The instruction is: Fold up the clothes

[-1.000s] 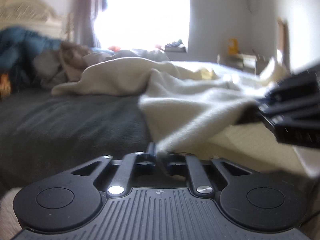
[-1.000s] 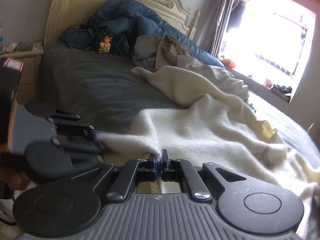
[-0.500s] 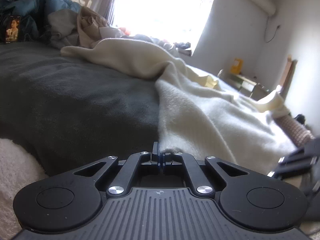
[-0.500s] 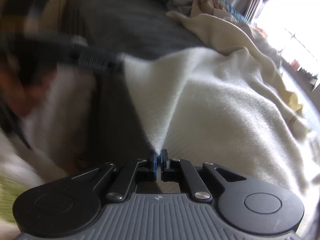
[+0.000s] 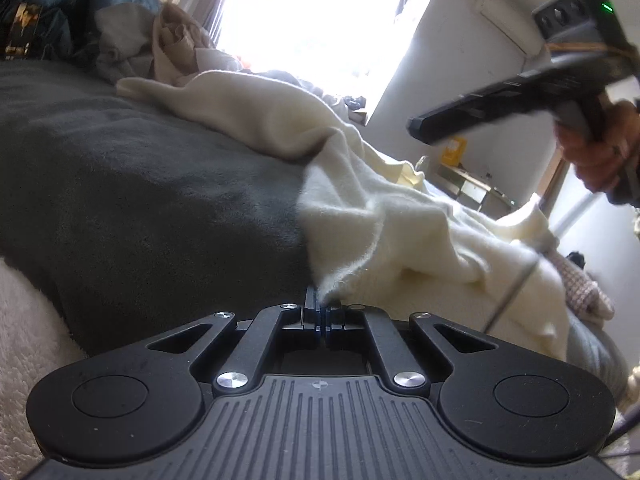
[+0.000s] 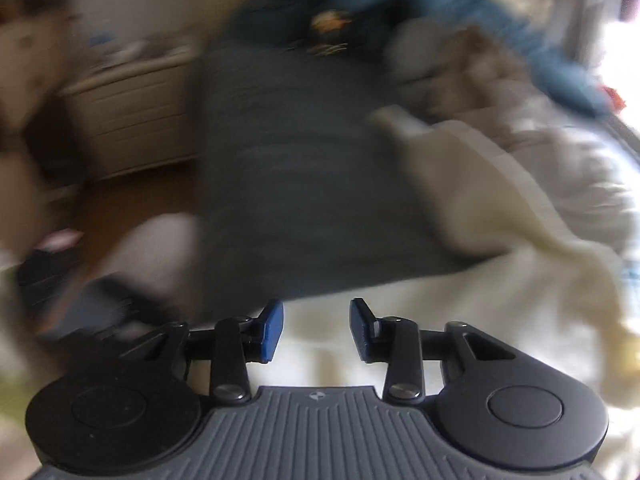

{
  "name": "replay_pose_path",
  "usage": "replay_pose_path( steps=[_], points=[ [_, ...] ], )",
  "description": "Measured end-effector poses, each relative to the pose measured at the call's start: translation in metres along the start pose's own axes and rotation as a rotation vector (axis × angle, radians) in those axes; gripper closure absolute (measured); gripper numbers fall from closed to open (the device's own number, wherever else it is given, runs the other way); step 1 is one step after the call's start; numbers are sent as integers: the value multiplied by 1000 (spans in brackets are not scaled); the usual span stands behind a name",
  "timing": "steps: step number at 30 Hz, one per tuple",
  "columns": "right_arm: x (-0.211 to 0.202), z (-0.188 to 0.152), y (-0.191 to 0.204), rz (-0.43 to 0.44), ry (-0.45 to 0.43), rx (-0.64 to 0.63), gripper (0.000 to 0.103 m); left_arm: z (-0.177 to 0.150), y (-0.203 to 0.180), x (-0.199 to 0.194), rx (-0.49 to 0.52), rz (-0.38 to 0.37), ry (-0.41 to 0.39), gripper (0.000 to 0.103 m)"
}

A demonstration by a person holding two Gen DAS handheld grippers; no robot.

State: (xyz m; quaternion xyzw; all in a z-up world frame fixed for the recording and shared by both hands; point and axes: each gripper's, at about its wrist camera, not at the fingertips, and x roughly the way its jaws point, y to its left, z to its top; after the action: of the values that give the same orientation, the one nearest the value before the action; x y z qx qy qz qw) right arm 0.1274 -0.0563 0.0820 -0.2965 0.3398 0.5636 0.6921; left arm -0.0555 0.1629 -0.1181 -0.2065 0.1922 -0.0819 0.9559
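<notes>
We see right wrist view smeared by motion blur: dresser [image 6: 132,120] and blue bedding [image 6: 460,12] only vague shapes. Window [image 5: 320,16] blown out to white. Person's hand [image 5: 600,148] cut off by picture's right edge. Dark printed item [image 5: 20,28] too small to read.

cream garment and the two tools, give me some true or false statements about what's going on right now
1. The left tool is shut on an edge of the cream garment. True.
2. The right tool grips the garment too. False: its jaws have just been opening, nothing between them.
3. The garment lies partly on a dark grey bedspread. True.
4. The garment is neatly folded. False: it lies rumpled and spread out.
5. A hand holds the right tool raised above the bed. True.
</notes>
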Motion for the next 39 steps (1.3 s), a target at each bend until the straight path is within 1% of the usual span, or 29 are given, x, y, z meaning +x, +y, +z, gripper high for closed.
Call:
replay_pose_path(
  steps=[2,4,5,6,8,9,11,12,14,15,18,20,23,25,27,29,30,31,32,33,35,37,39],
  points=[
    [1,-9,10,67,62,-23,64,-1,4,4,-10,-13,2,102],
    [0,-16,21,71,98,-54,64,-3,10,8,-34,-34,19,102],
    [-1,-17,26,58,108,-70,64,-4,13,10,-42,-45,24,102],
    [-3,-13,26,18,93,-76,64,-5,16,12,-51,-56,30,102],
    [-6,4,14,-50,26,-48,64,-6,18,13,-50,-72,29,101],
    [-8,13,8,-84,-7,-35,61,-6,18,12,-44,-75,26,101],
    [0,37,-12,-184,-83,-11,55,-8,17,11,-31,-76,20,101],
    [8,50,-22,-239,-115,-5,49,-8,16,11,-29,-77,18,101],
    [40,76,-35,-326,-138,-20,48,-9,16,10,-26,-78,13,101],
    [58,87,-40,-345,-135,-30,48,-9,16,10,-26,-81,12,101],
    [118,126,-54,-382,-117,-84,47,-9,17,10,-27,-90,8,101],
    [160,146,-70,-383,-92,-109,45,-9,19,10,-31,-99,6,101],
    [215,166,-82,-390,-52,-152,42,-10,21,11,-40,-112,5,101],
    [247,179,-88,-423,-37,-173,42,-10,22,11,-41,-116,4,101],
    [278,188,-104,-456,-37,-132,42,-10,21,11,-39,-117,3,101],
    [302,196,-127,-479,-16,-54,52,-10,19,10,-33,-116,1,101],
    [308,198,-137,-489,-14,-12,60,-11,18,10,-28,-114,-1,101],
    [304,197,-145,-490,-34,34,79,-11,17,9,-23,-112,-2,101],
    [300,197,-154,-491,-53,79,87,-11,16,9,-19,-110,-4,101],
    [291,197,-160,-496,-83,116,87,-11,15,9,-15,-107,-6,101],
    [253,195,-168,-523,-183,161,87,-11,14,9,-7,-101,-11,101],
    [199,191,-180,-557,-282,224,87,-11,12,9,-3,-95,-14,101],
    [129,179,-197,-598,-393,299,87,-10,10,7,2,-89,-20,101]
  ],
)
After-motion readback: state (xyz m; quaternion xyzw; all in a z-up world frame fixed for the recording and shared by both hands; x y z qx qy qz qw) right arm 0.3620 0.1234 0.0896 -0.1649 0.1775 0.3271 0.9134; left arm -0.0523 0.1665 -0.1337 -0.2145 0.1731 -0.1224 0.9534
